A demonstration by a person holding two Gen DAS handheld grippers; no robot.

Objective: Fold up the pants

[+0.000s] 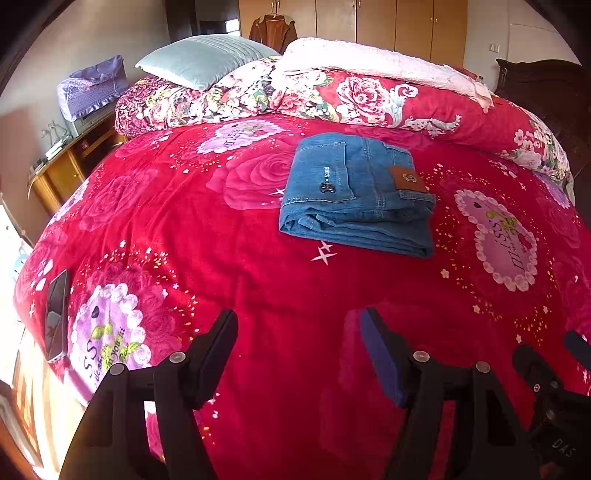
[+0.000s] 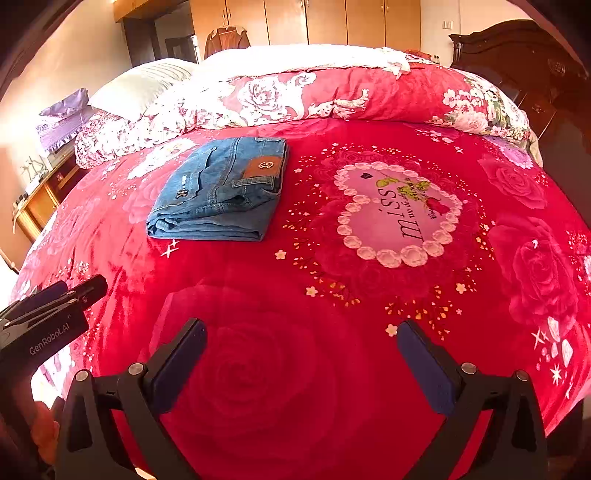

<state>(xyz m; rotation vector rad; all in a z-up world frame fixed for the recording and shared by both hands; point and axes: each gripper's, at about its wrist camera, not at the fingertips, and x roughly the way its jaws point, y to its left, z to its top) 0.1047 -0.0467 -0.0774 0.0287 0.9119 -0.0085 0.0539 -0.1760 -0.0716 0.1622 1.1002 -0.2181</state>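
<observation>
Left view only: a phone (image 1: 57, 316) is lying at the bed's (image 1: 258, 280) edge.
Pants (image 1: 356, 194): folded denim rectangle is resting on plush bedding.
Left gripper (image 1: 298, 353): fingers are gaping, empty.
Right gripper (image 2: 301, 363): fingers are gaping wide, empty.

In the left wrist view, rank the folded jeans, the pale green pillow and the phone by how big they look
1. Folded jeans
2. Pale green pillow, though it lies farther off, so it may really be as big
3. Phone, clearly smallest, despite lying nearest

Bedroom interior. A bed (image 1: 258, 295) under a red floral blanket fills the frame; wooden wardrobes (image 1: 369, 22) line the far wall, a wooden side cabinet (image 1: 66, 170) stands at left, a dark headboard (image 2: 517, 51) upper right. Warm sunlight enters from lower left.
</observation>
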